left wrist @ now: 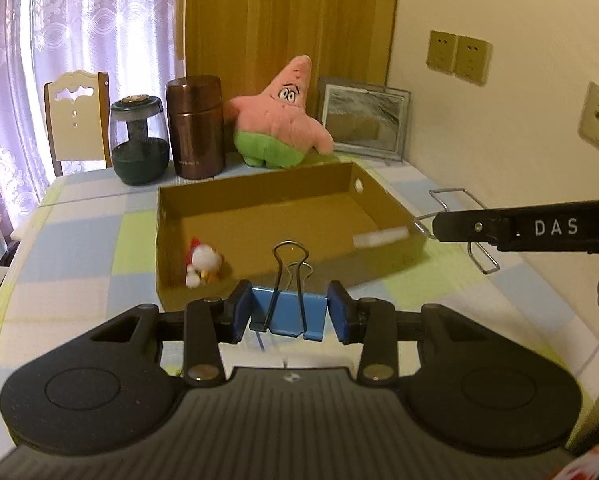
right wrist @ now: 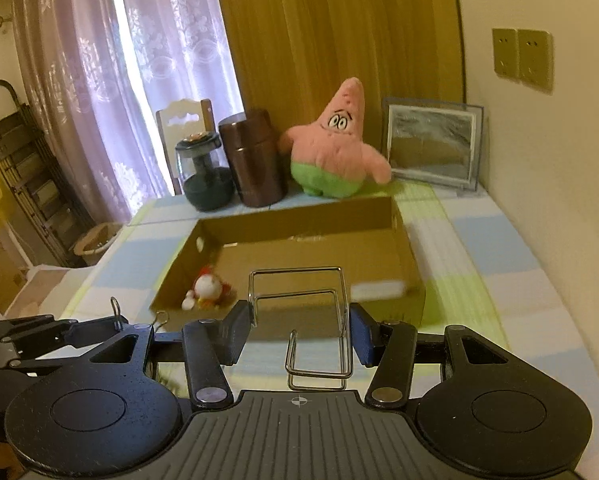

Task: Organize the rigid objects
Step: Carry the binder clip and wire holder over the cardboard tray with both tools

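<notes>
My left gripper (left wrist: 287,312) is shut on a blue binder clip (left wrist: 287,314), holding it just before the near wall of an open cardboard box (left wrist: 259,184). My right gripper (right wrist: 301,334) is shut on a bent metal wire stand (right wrist: 299,304), held above the table near the box's front right corner; it also shows in the left wrist view (left wrist: 455,216). Inside the box lie a small white and red toy figure (left wrist: 201,260) at the left and a white block (left wrist: 379,236) at the right. The box also shows in the right wrist view (right wrist: 299,220).
Behind the box stand a dark glass jar (left wrist: 139,140), a brown canister (left wrist: 195,128), a pink star plush (left wrist: 279,116) and a framed picture (left wrist: 363,118). The table has a checked cloth (left wrist: 79,248). A wall is close on the right, a chair (left wrist: 77,116) at the back left.
</notes>
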The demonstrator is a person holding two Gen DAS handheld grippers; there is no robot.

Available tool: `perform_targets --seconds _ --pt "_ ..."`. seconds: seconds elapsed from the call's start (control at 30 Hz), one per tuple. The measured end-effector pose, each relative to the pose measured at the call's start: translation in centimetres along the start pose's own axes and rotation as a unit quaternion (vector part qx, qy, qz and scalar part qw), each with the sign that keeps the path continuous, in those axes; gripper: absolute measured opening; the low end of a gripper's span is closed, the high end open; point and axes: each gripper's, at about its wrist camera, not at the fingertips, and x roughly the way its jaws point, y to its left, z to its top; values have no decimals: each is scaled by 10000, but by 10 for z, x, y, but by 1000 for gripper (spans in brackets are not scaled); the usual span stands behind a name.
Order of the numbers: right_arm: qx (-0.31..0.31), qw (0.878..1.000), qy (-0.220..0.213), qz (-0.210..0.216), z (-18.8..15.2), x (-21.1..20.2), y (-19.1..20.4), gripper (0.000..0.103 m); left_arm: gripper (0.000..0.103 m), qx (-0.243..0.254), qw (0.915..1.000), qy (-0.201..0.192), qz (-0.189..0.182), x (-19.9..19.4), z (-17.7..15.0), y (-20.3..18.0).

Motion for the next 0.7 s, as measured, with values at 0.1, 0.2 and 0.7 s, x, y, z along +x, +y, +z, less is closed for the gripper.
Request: perform_targets --seconds 0.1,0.2,0.7 --pt "-20 10000 37 11 12 18 -8 49 35 35 10000 14 56 17 16 4" --pt "-3 10000 86 3 20 38 -15 49 35 23 9999 45 90 36 27 10" --pt "390 9980 505 37 31 131 -41 49 35 -210 9993 279 150 123 40 38"
